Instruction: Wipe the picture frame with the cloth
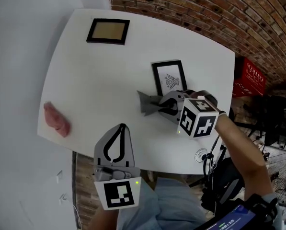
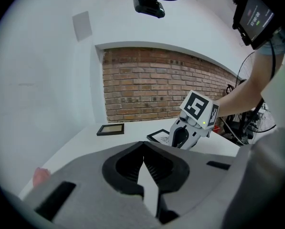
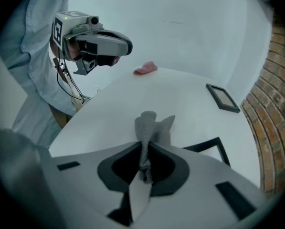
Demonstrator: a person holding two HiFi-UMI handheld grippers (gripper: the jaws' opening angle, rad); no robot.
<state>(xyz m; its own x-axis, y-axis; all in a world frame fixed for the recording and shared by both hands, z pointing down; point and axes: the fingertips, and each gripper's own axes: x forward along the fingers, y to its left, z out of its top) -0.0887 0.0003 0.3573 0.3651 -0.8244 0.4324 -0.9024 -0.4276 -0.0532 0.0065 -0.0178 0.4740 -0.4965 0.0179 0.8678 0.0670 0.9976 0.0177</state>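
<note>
The right gripper (image 1: 163, 107) has its fingers shut tight on the grey cloth (image 1: 147, 102). The cloth lies on the white bench (image 1: 95, 90), just beside the bottom corner of the picture frame (image 1: 169, 77) with a drawing in it. The left gripper (image 1: 122, 126) has its fingers closed with nothing in them. Another frame (image 1: 108, 31) lies far off. A pink lump (image 1: 56, 120) sits by the left edge.

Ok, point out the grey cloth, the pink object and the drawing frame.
grey cloth (image 1: 147, 103), head view, free end.
pink object (image 1: 56, 119), head view, middle.
drawing frame (image 1: 170, 78), head view, printed middle.
</note>
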